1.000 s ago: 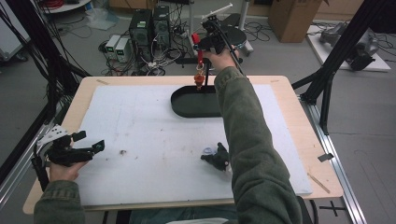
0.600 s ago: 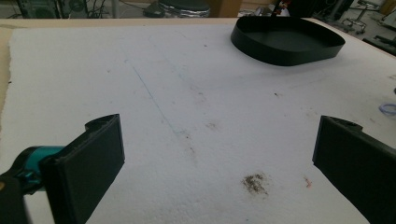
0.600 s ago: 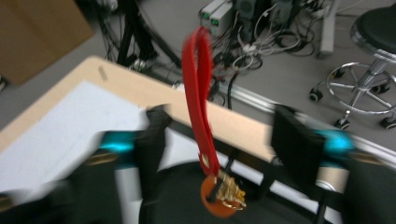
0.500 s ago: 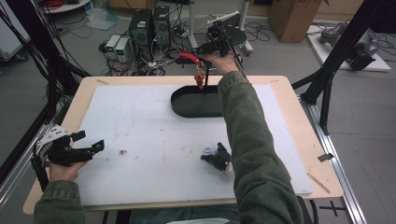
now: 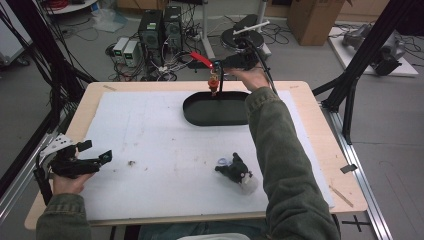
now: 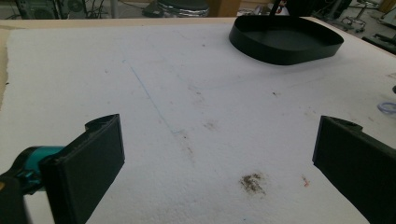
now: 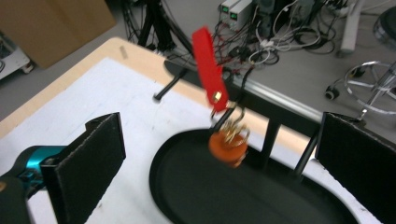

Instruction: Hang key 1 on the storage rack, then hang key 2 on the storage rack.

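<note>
A key ring with a red strap (image 5: 201, 59) (image 7: 210, 77) and an orange round fob (image 5: 214, 86) (image 7: 228, 148) hangs on the hook of a thin black stand (image 5: 220, 82) over the black oval tray (image 5: 200, 116) (image 7: 187, 205). My right gripper (image 5: 226, 64) (image 7: 219, 128) is just right of it, open. Its jaws have just been opening and stand wide, with the key ring hanging free ahead of them, untouched. My left gripper (image 5: 95, 157) (image 6: 219, 135) rests open over the white mat (image 5: 150, 130) at the near left, holding nothing.
A small black-and-white object (image 5: 236, 172) lies on the mat at the near right, with a pale ring (image 5: 222, 161) (image 6: 386, 107) beside it. The tray (image 6: 285, 46) is far ahead of the left gripper. Cables and equipment lie on the floor beyond the table's far edge (image 5: 150, 84).
The right gripper, shut on the key ring a second ago, has opened and drawn off to the right. The key ring now hangs from the stand. The left gripper has not moved.
</note>
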Motion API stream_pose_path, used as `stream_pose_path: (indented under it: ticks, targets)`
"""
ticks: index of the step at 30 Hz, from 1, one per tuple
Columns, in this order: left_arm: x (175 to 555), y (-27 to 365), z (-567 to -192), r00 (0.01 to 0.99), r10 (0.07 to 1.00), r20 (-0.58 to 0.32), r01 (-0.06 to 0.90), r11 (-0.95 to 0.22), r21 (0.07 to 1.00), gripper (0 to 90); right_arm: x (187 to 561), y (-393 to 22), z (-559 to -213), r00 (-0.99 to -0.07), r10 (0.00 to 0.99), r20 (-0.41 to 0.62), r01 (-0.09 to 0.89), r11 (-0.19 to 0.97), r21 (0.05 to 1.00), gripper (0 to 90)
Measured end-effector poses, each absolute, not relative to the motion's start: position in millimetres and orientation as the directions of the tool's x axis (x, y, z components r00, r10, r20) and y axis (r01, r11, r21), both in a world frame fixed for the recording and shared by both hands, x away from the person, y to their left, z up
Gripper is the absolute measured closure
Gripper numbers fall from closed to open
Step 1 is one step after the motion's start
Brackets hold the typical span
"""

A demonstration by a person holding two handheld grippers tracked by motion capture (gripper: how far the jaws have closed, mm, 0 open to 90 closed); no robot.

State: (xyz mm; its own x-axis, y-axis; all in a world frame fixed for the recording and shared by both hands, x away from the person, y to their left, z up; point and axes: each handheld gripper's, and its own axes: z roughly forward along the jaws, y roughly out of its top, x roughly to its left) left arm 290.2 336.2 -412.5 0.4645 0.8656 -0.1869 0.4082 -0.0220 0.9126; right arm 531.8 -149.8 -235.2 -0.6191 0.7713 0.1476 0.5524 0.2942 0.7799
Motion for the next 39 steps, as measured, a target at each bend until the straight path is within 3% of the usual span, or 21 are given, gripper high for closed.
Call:
stream_pose_path:
  ticks: [2, 9, 24, 28, 32, 39]
  targets:
    - [290.1, 336.0, -412.5, 0.465, 0.866, -0.185, 0.409, -0.025, 0.912, 2.5, 526.7, -150.1, -237.2, -0.625, 0.772, 0.115, 0.539, 0.321, 0.779, 0.5]
    - [289.7, 335.8, -412.4, 0.463, 0.867, -0.183, 0.411, -0.028, 0.911, 2.6, 508.1, -166.4, -252.7, -0.635, 0.755, 0.161, 0.547, 0.292, 0.785, 0.5]
    - [288.9, 334.2, -412.0, 0.464, 0.868, -0.175, 0.417, -0.04, 0.908, 2.6, 467.3, -201.7, -282.8, -0.631, 0.764, 0.136, 0.566, 0.333, 0.754, 0.5]
    - [289.0, 334.7, -412.0, 0.464, 0.869, -0.174, 0.417, -0.041, 0.908, 2.6, 456.8, -201.9, -279.1, -0.632, 0.769, 0.09, 0.56, 0.373, 0.74, 0.5]
    - [289.0, 335.1, -412.0, 0.464, 0.869, -0.174, 0.416, -0.04, 0.908, 2.5, 445.3, -202.4, -275.3, -0.655, 0.749, 0.104, 0.526, 0.352, 0.774, 0.6]
    - [289.3, 335.1, -412.1, 0.463, 0.869, -0.173, 0.416, -0.041, 0.908, 2.6, 428.9, -201.4, -287.5, -0.663, 0.743, 0.09, 0.541, 0.392, 0.744, 0.5]
